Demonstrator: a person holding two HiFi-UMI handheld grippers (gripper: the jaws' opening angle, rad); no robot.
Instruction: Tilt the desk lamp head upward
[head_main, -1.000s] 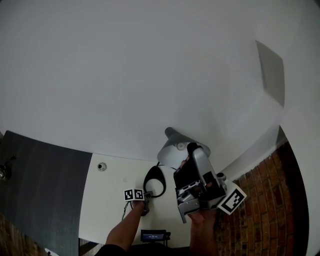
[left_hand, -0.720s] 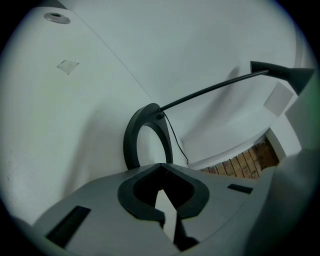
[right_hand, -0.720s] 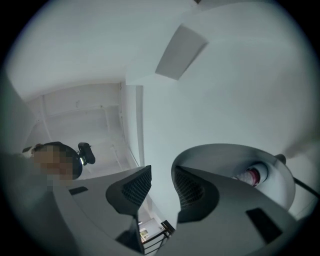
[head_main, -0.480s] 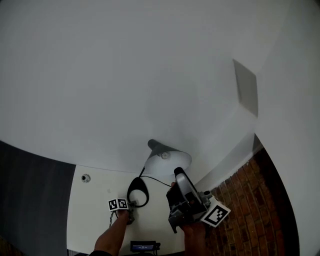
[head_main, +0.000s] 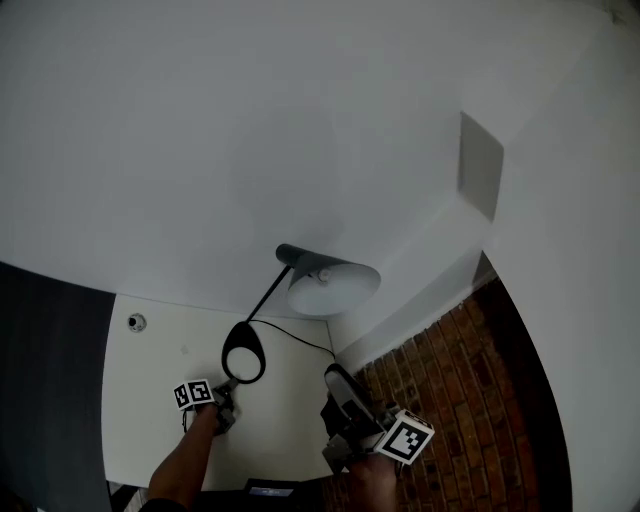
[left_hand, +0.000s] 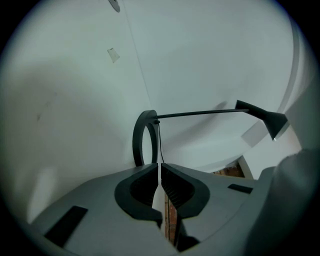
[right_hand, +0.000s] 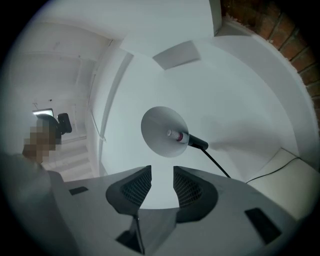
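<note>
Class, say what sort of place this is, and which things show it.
Likely an indoor home or office corner: a desk lamp on a white desk, white walls, brick beside.

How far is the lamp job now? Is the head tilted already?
Looks done: the lamp head turns its open side and bulb to the right gripper, untouched. In hand: nothing; the right gripper is open and empty, the left gripper shut beside the lamp base. Left: probably only pulling the grippers back.

Dim, flat light; fisheye warp, dark vignette in tongs cams; soft shadows.
</note>
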